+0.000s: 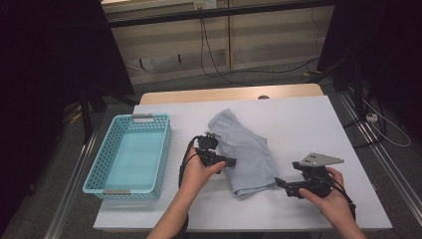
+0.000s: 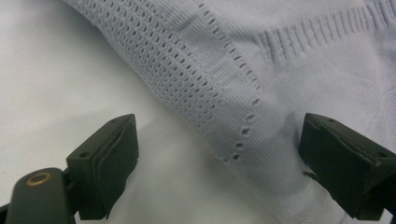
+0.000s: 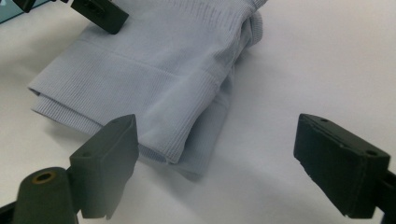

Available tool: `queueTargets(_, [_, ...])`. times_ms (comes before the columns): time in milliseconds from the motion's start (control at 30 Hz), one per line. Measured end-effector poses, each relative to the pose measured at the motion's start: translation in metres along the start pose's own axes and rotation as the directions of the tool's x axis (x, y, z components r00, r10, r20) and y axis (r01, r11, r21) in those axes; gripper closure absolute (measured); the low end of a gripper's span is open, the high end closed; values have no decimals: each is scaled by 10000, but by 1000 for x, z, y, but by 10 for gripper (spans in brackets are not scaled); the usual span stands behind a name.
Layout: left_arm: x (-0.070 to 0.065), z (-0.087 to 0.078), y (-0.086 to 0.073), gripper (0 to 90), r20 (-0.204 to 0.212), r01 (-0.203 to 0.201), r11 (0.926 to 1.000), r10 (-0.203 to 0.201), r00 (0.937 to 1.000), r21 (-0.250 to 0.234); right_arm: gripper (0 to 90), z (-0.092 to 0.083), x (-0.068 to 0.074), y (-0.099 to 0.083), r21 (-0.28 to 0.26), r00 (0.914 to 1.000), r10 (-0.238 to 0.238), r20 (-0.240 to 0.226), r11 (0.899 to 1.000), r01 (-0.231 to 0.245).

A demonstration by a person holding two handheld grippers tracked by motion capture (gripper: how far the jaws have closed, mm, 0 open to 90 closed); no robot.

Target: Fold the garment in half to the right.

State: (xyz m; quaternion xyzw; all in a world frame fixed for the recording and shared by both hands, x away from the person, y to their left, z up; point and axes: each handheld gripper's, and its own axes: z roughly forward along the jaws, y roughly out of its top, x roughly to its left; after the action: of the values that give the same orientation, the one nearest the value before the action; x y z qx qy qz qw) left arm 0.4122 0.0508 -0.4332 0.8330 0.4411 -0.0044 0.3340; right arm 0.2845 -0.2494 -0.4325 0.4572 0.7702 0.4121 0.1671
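A folded pale blue knit garment [image 1: 249,154] lies in the middle of the white table [image 1: 308,124]. My left gripper [image 1: 232,162] is at its left edge, open. In the left gripper view the garment's perforated edge [image 2: 201,79] runs between the wide-apart jaws of the left gripper [image 2: 219,149], and neither pad presses on it. My right gripper [image 1: 279,183] is open at the garment's near right corner. In the right gripper view that folded corner [image 3: 163,70] lies just ahead of the left jaw of the right gripper [image 3: 219,154], with bare table between the jaws.
A light blue plastic basket [image 1: 149,117] with nothing in it stands at the table's left side. Cables run across the floor behind the table, and dark stands rise at both sides. One jaw of the left gripper [image 3: 100,14] shows far off in the right gripper view.
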Motion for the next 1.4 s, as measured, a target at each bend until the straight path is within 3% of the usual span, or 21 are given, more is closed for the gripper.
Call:
queueTargets(100, [2, 2, -4, 124, 46, 241, 9997, -241, 9997, -24, 140, 1, 0, 0, 33, 10000, -56, -33, 10000, 56])
queueTargets(267, [-2, 2, -6, 144, 45, 161, 9998, -161, 9999, -77, 140, 2, 1, 1, 33, 10000, -64, -23, 10000, 64])
queueTargets(433, [-4, 6, -7, 198, 413, 314, 9995, -315, 9987, 48, 140, 3, 0, 2, 15, 10000, -27, -79, 10000, 27])
queueTargets(767, [-7, 6, -10, 250, 367, 256, 9997, -256, 9990, 6, 141, 3, -1, 4, 15, 9999, -155, 25, 9999, 155])
queueTargets(967, [-8, 6, -10, 412, 824, 409, 9991, -419, 9957, 138, 140, 3, 1, 3, 41, 9999, -139, 20, 9999, 139])
queueTargets(1033, [-8, 6, -11, 420, 809, 443, 9990, -449, 9957, 86, 141, 2, 2, 2, 27, 9998, -190, 63, 9998, 190])
queueTargets(1133, [-6, 5, -13, 496, 1059, 876, 9961, -884, 9904, 119, 141, 2, 4, 4, -23, 9996, -270, 14, 9996, 270])
queueTargets(1400, [-8, 5, -11, 500, 928, 903, 9956, -924, 9914, 264, 141, 2, 6, 4, -25, 9994, -333, -113, 9994, 332])
